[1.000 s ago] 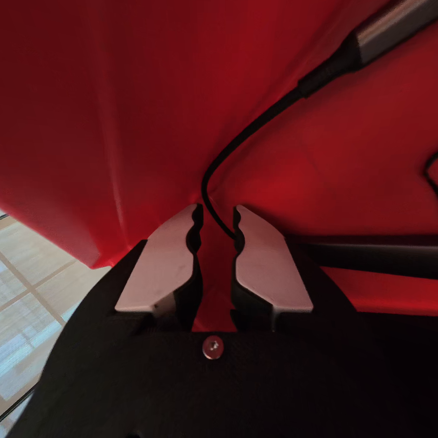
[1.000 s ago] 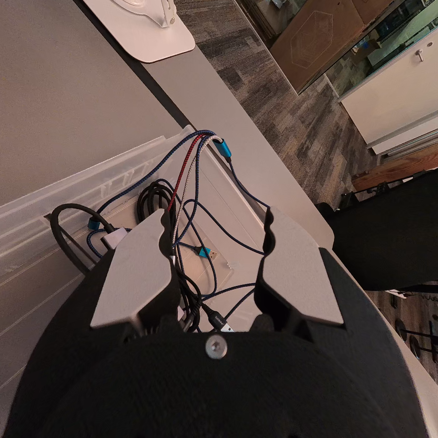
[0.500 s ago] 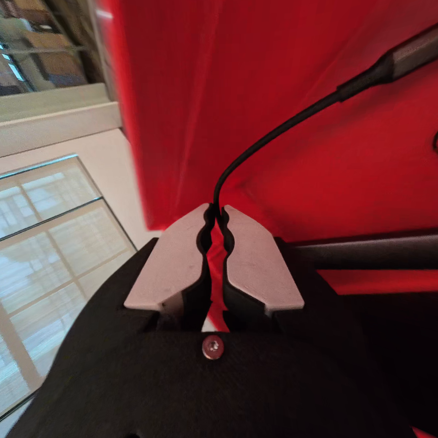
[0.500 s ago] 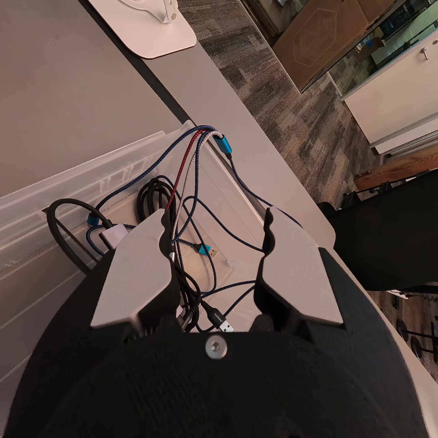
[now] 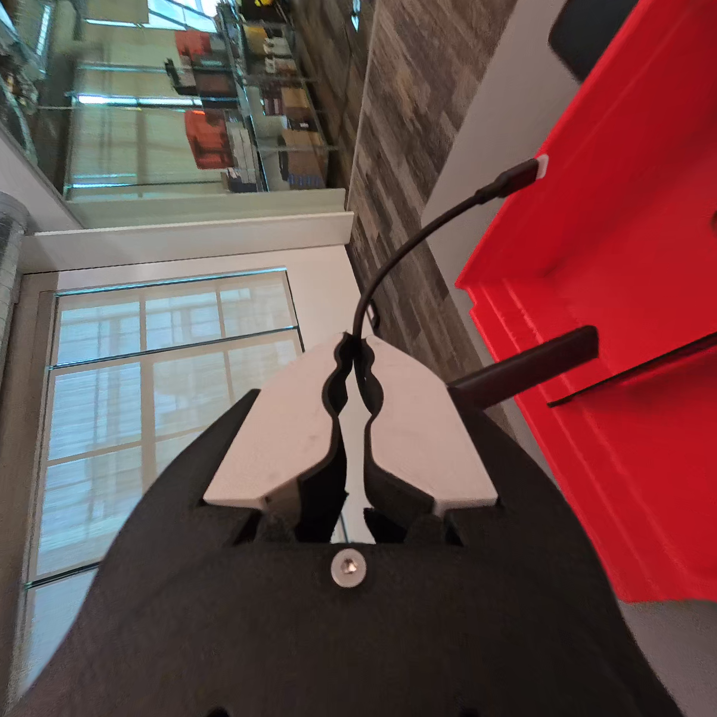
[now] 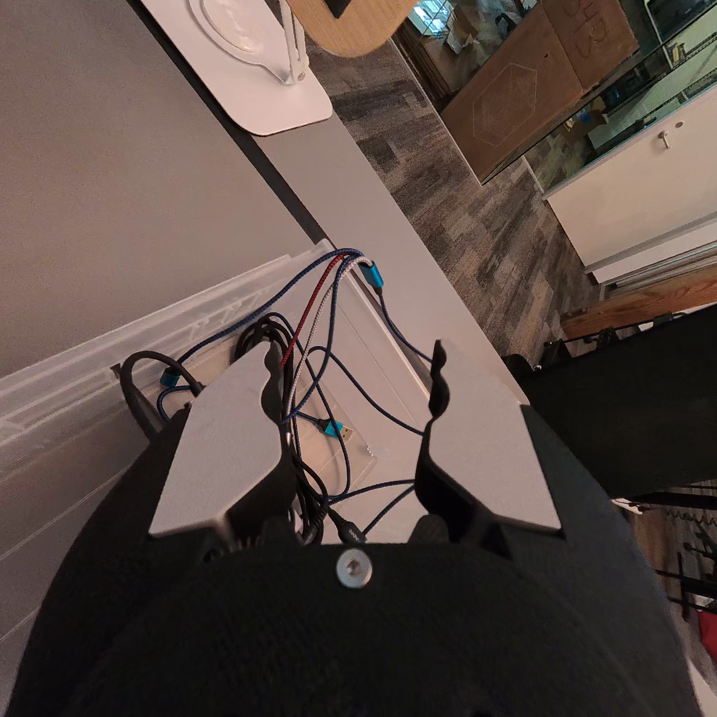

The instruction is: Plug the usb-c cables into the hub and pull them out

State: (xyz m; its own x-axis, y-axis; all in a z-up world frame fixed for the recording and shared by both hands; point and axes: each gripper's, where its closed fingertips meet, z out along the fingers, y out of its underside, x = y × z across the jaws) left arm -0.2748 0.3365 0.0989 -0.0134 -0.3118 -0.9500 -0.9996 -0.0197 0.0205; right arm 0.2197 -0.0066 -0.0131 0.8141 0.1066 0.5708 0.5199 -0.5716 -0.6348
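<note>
- Two grippers to cover, nearest stuff first: your left gripper (image 5: 356, 341) is pinched right down on a thin black cable (image 5: 392, 264), caught at the very tips.
- That cable arcs up and to the right, ending in a dark connector (image 5: 518, 180) with a pale tip, hanging free in front of the red bin (image 5: 620, 310).
- Just right of your left gripper a dark flat bar (image 5: 523, 370) sticks out toward the bin; can't tell if that's the hub.
- Your right gripper (image 6: 355, 351) is spread wide with nothing in it, sitting over a clear plastic bin (image 6: 116, 361) on the grey table (image 6: 97, 174).
- Inside that bin is a tangle of braided cables (image 6: 310, 310): blue, red, white and black, plus a blue-shelled USB plug (image 6: 336, 429) lying on the bottom.
- Farther back on the table there's a white stand base (image 6: 271, 97).
</note>
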